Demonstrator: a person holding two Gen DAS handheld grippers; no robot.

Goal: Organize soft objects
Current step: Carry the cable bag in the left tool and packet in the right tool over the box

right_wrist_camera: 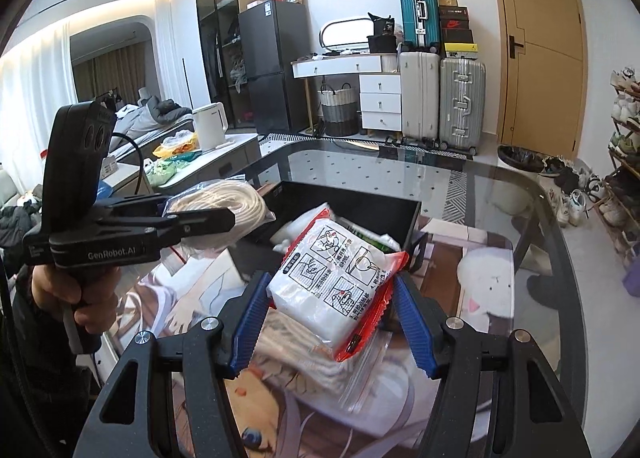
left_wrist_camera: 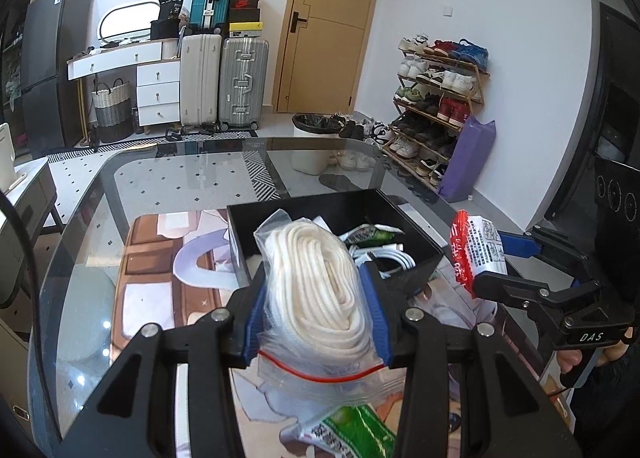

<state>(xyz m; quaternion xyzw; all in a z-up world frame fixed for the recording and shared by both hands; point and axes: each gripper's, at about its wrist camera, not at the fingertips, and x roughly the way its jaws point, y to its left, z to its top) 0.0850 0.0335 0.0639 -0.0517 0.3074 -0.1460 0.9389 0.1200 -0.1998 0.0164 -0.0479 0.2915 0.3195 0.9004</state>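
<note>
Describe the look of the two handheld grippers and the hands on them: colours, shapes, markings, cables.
Both are black, angular linkage frames with silver pivot bolts and blue ribbed finger pads. The left gripper reads "GenRobot.AI" on its side, carries a tall black camera housing and trails a black cable. The right gripper shows "DAS" in white. Bare hands in dark sleeves grip the pistol handles: left hand, right hand.

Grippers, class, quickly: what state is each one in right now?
Left gripper: shut on the bag of white rope.
Right gripper: shut on the red-edged white packet.
</note>
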